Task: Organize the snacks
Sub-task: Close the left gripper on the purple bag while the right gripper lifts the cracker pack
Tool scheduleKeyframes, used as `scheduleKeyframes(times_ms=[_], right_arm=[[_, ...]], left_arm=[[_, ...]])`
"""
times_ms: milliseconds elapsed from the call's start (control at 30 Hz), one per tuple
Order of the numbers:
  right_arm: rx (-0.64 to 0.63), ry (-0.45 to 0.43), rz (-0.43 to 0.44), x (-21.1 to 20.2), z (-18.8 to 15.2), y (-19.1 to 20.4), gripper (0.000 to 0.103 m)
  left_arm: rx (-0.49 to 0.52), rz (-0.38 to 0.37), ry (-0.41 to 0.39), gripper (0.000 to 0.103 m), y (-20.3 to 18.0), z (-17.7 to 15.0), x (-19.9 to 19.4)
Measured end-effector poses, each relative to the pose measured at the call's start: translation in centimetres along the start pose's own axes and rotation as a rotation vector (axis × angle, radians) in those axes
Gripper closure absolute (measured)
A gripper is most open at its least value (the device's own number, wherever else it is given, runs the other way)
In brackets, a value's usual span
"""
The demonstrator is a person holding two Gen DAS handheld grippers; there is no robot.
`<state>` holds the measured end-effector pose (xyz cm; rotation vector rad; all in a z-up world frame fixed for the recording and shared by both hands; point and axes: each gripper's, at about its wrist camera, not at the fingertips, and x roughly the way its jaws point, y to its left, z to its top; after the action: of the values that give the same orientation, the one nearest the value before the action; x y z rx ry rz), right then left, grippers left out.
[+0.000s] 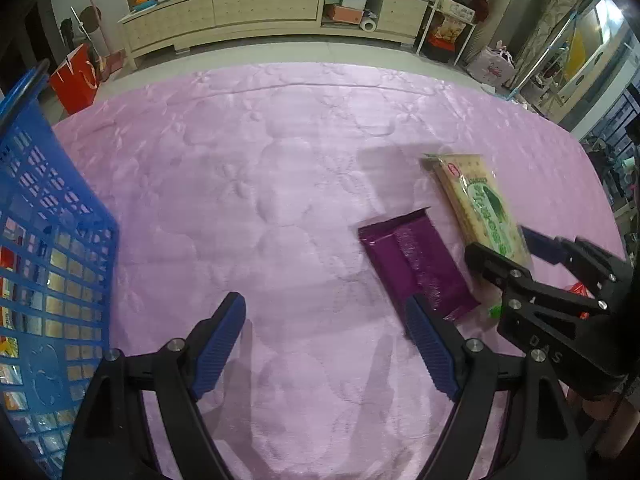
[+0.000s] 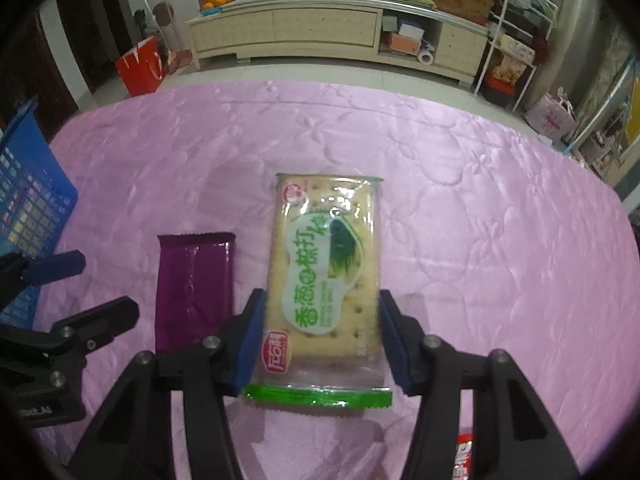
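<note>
Right wrist view: right gripper (image 2: 318, 332) pinching cracker pack (image 2: 326, 276); purple bar (image 2: 195, 288) waits; blue basket (image 1: 52, 184) part-filled; left gripper (image 1: 328, 344) spread, empty.

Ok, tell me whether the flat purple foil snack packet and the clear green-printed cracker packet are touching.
Apart. The right wrist view shows a strip of pink quilted cloth between the purple packet and the cracker packet.

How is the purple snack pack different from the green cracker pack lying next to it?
The purple pack is opaque and plain; the cracker pack is see-through with green print. The purple pack looks narrower. The purple pack lies free, while the cracker pack sits between the right gripper's fingers. Both lie flat on the pink cover.
</note>
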<state>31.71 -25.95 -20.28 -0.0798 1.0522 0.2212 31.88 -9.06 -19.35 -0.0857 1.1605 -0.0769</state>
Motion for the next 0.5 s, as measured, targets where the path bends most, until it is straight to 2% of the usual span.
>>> scheduleKeyframes(times_ms=[67, 233, 500], right_arm=[[0.047, -0.002, 0.022, -0.8, -0.3, -0.8, 0.045], [0.013, -0.029, -0.050, -2.5, -0.7, -1.9, 0.045], [0.047, -0.020, -0.059, -2.2, -0.6, -3.8, 0.044]], left_arm=[[0.001, -0.006, 0.001, 0.023, -0.5, 0.1, 0.0], [0.019, -0.004, 0.010, 0.023, -2.2, 1.1, 0.5], [0.056, 0.040, 0.031, 0.023, -4.5, 3.1, 3.0]])
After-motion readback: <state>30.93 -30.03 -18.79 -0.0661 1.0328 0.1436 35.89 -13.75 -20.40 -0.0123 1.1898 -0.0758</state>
